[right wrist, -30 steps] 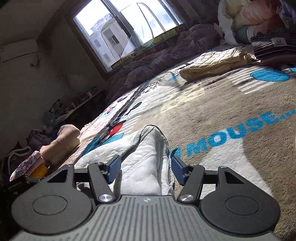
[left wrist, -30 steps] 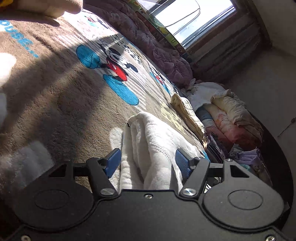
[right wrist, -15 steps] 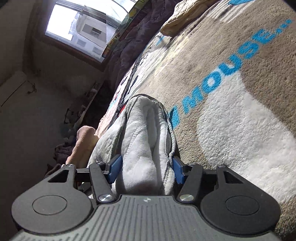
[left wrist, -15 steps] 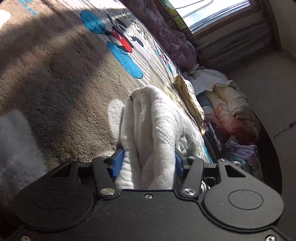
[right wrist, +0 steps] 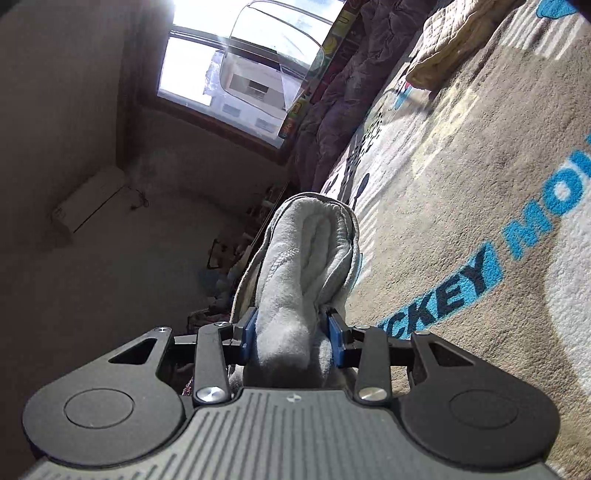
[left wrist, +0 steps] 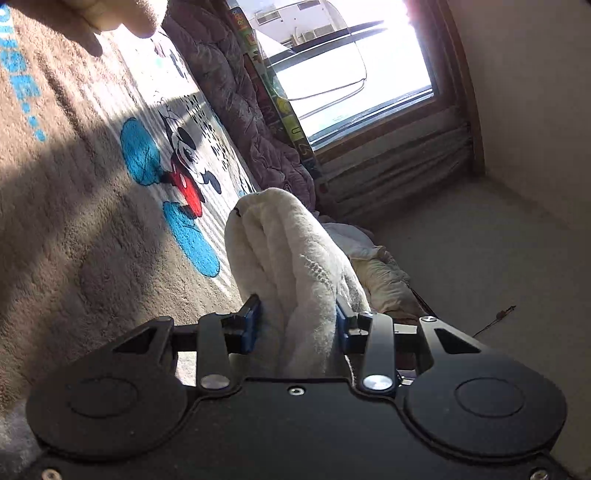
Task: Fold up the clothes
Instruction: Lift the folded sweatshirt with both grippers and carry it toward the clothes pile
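Observation:
A thick white fleece garment (left wrist: 291,258) is bunched between the blue pads of my left gripper (left wrist: 295,325), which is shut on it and holds it lifted above the Mickey Mouse blanket (left wrist: 74,221). The other end of the same garment (right wrist: 306,258) sits bunched between the blue pads of my right gripper (right wrist: 290,334), which is shut on it and holds it raised over the blanket (right wrist: 461,184). How the garment hangs between the two grippers is hidden.
A purple quilt (left wrist: 236,96) lies along the window side of the bed. A folded cream quilted garment (right wrist: 450,51) lies on the blanket at the far right. Folded clothes (left wrist: 384,277) are piled behind the held garment. A rolled beige item (left wrist: 92,14) sits at the upper left.
Both grippers closed on the white garment, which lay on the blanket between open jaws a second ago. Both then lifted it and tilted upward toward the window.

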### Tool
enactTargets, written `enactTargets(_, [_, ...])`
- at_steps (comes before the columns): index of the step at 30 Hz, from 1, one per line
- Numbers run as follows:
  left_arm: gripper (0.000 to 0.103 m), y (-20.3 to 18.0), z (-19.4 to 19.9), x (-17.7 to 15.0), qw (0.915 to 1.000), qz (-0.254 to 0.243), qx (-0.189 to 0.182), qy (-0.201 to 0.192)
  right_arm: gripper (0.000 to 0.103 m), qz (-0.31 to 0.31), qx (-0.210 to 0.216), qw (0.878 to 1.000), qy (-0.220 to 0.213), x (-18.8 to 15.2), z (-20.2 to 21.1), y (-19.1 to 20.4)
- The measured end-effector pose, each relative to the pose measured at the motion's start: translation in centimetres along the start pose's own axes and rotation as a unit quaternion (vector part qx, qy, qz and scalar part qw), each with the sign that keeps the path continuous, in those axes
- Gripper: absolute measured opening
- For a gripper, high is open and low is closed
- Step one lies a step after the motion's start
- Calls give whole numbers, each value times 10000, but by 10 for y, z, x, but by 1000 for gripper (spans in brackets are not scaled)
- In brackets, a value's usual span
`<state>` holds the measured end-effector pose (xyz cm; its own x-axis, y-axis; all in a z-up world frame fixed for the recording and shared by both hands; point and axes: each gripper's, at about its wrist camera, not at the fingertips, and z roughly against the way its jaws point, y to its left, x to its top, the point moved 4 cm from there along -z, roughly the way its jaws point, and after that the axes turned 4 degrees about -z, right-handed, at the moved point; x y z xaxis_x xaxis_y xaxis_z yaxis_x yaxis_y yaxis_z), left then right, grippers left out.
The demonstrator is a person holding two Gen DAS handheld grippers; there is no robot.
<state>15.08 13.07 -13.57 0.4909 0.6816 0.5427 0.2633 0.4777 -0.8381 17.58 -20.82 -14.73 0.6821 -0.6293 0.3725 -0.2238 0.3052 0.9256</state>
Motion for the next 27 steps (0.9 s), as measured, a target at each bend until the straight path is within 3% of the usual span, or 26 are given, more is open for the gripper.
enactTargets(7, [38,3,18,89,9930,-122,-56,-1177,39,508,562,9959,500,36,-120,61])
enactTargets(13, [38,20,42,190,9741,-314,248,-2226,39,1326,1103,9781,1160,58,-255,145])
enactTargets(17, [38,31,54,252,9555,-637,659,-2803,39,1334,1367,9697,1526,63,-347,181])
enactTargets(22, [38,53,71,296,9326,-830,1220,-3292,39,1113,1550,9626,1924,53,-447,205])
enactTargets(25, [38,75,70,308,9275,-641,1461,-3382,39,991,1708,9583,2064,41,-486,203])
enactTargets(27, [38,88,62,313,9244,-539,1851,-3292,39,876,1656,9596,2100,34,-502,190])
